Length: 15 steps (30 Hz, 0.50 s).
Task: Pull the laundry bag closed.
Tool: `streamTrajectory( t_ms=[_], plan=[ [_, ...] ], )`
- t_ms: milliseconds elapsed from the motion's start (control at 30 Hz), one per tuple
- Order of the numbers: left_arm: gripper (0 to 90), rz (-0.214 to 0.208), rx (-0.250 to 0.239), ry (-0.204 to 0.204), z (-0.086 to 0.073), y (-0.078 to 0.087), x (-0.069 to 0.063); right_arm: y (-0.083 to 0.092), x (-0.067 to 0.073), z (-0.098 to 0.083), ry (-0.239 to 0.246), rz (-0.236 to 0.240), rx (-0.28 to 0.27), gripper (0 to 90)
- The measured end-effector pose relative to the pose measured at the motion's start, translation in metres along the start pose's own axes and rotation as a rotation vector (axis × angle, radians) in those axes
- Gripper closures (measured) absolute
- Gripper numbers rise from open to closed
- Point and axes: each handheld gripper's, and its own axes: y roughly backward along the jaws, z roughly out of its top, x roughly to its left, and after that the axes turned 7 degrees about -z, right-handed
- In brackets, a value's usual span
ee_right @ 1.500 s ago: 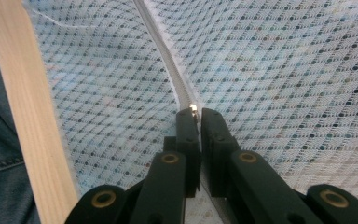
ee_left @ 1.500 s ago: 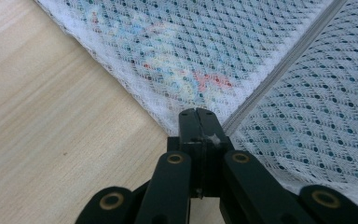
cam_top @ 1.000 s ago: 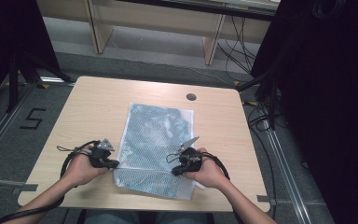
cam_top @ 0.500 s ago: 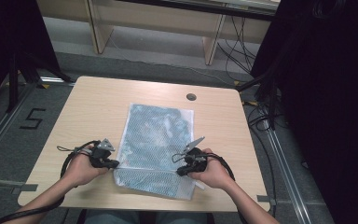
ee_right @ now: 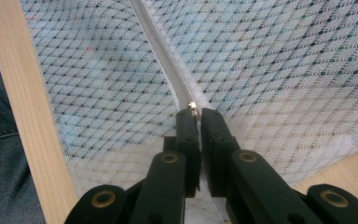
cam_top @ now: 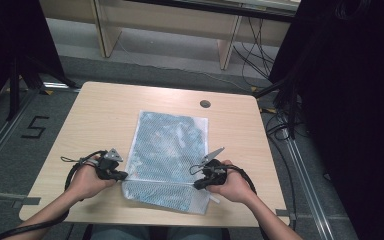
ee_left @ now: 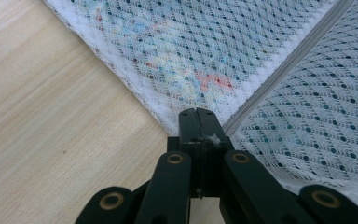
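High view: mesh bag (cam_top: 167, 155) flat on table (cam_top: 100, 115) | left gripper (cam_top: 121, 175) clamped on bag's left edge | right gripper (cam_top: 199, 184) pinching zipper pull (ee_right: 192, 105).

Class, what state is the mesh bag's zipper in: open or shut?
Shut: the zipper runs as one joined white line across the mesh bag, no gap showing.

Wooden table (cam_top: 105, 115) bears a round cable hole (cam_top: 205, 104) near its far edge, well beyond both tools. Floor marking "5" (cam_top: 35, 127) lies left of them.
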Motion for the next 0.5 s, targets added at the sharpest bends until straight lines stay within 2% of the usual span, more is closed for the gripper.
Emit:
streamTrajectory(
  t_ms=[33,67,100,133,167,200,267,300,333,400,467,500],
  plan=[
    [90.0,0.000,0.000,0.000,0.000,0.000,0.000,0.000,0.000,0.000,0.000,0.000,0.000,87.2],
    [90.0,-0.004,-0.046,0.046,-0.001,-0.003,-0.003,0.000,0.001,0.000,-0.006,0.004,0.007,87.2],
    [90.0,-0.004,-0.038,0.039,0.000,-0.003,-0.002,0.000,0.000,0.000,0.001,0.001,0.003,87.2],
    [90.0,0.001,0.003,-0.005,0.000,0.000,0.000,0.000,0.000,-0.001,0.001,0.009,0.002,87.2],
    [90.0,0.003,-0.034,0.028,0.000,-0.002,-0.002,0.000,0.000,-0.001,0.012,0.011,-0.004,87.2],
    [90.0,0.002,0.007,-0.007,0.000,0.000,0.000,0.000,0.000,-0.001,0.002,-0.001,0.007,87.2],
    [90.0,0.002,-0.028,0.027,0.000,-0.002,-0.002,0.002,-0.001,-0.004,-0.006,-0.003,0.020,87.2],
    [90.0,0.002,0.003,0.001,0.000,0.000,0.000,0.002,-0.002,-0.006,-0.004,-0.002,0.028,87.2],
    [90.0,0.002,-0.040,0.044,0.000,-0.003,-0.002,0.003,-0.002,-0.008,-0.019,-0.003,0.042,87.2],
    [90.0,0.001,-0.035,0.039,0.000,-0.003,-0.002,0.005,-0.008,-0.015,-0.016,-0.024,0.037,87.2],
    [90.0,0.004,-0.031,0.034,0.000,-0.002,-0.002,0.007,-0.010,-0.018,-0.024,-0.018,0.027,90.0],
    [90.0,0.000,-0.034,0.041,0.000,-0.003,-0.002,0.008,-0.010,-0.019,-0.012,-0.056,0.066,90.0]
  ],
)
